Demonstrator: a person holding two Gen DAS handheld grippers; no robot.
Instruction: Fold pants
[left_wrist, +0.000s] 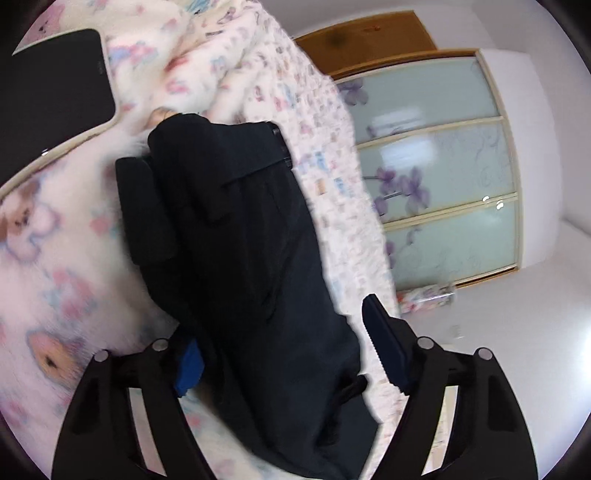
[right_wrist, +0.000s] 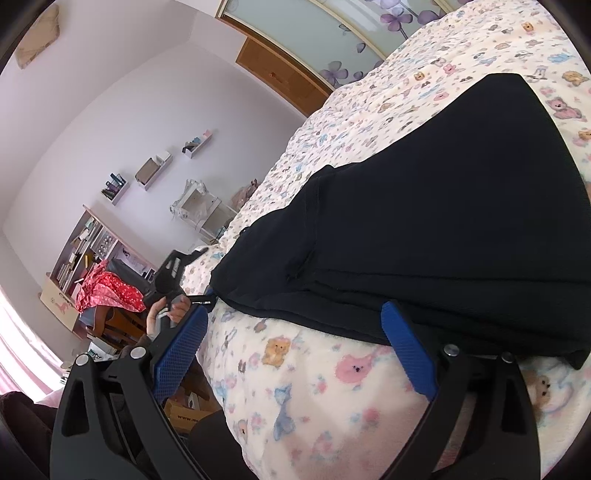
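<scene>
Black pants (left_wrist: 258, 240) lie folded in a long bundle on the bear-print blanket (left_wrist: 55, 258). My left gripper (left_wrist: 284, 332) straddles their near end. Its left blue pad (left_wrist: 190, 369) sits half hidden against the cloth, while a thin strip of blanket shows between the cloth and the right pad (left_wrist: 384, 350), so it is open. In the right wrist view the pants (right_wrist: 443, 221) spread across the bed, and my right gripper (right_wrist: 295, 350) stands open at their near edge. Its right fingertip reaches the fold. A hand (right_wrist: 166, 314) holds the left gripper (right_wrist: 173, 269) at the bed's edge.
A black tablet (left_wrist: 55, 96) lies on the blanket beyond the pants. A wardrobe with frosted flowered doors (left_wrist: 443, 166) stands past the bed. Left of the bed are a bookcase (right_wrist: 85, 251), a red cloth (right_wrist: 107, 291) and wall shelves (right_wrist: 151, 170).
</scene>
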